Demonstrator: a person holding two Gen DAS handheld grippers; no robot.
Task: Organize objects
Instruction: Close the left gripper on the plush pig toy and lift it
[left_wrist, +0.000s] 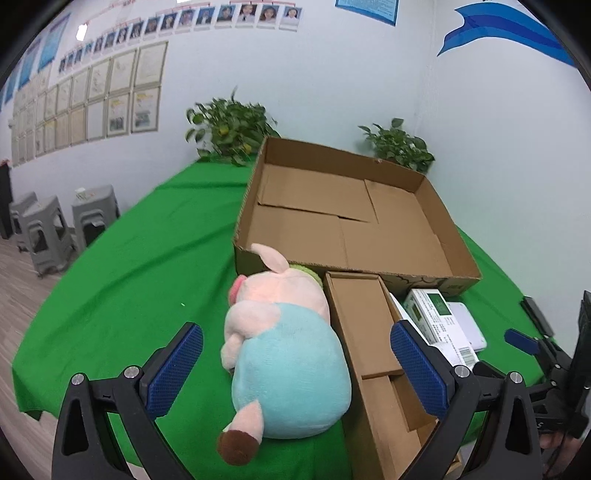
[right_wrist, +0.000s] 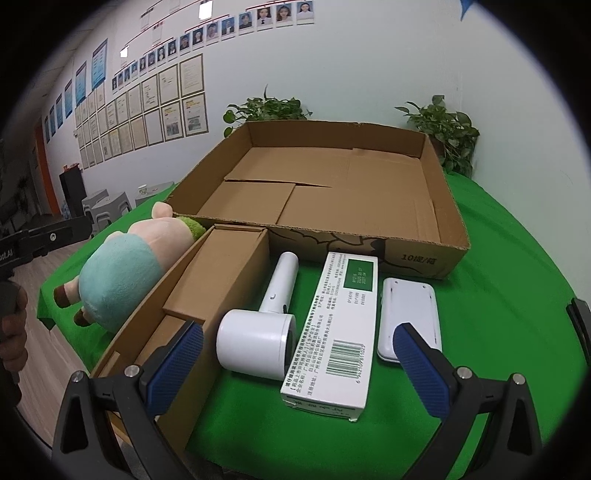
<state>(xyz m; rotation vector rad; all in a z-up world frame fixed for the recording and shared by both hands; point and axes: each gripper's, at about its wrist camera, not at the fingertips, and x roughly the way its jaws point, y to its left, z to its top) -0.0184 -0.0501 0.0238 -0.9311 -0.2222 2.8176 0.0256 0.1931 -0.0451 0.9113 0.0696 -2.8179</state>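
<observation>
A pink plush pig in a light blue shirt (left_wrist: 284, 354) lies on the green cloth, between the wide-open fingers of my left gripper (left_wrist: 295, 373) and untouched by them. A narrow open cardboard box (left_wrist: 373, 339) lies to its right. Behind both stands a large shallow cardboard tray (left_wrist: 347, 210), with nothing in it. In the right wrist view my right gripper (right_wrist: 299, 369) stands open above a white hair dryer (right_wrist: 262, 332) and a white and green carton (right_wrist: 336, 332). A flat white device (right_wrist: 410, 317) lies right of the carton. The pig (right_wrist: 125, 277) and narrow box (right_wrist: 207, 295) lie to the left.
Two potted plants (left_wrist: 232, 129) (left_wrist: 399, 146) stand at the back of the table against the wall. Grey stools (left_wrist: 55, 229) stand on the floor to the left. The other gripper and a hand (right_wrist: 14, 295) show at the left edge of the right wrist view.
</observation>
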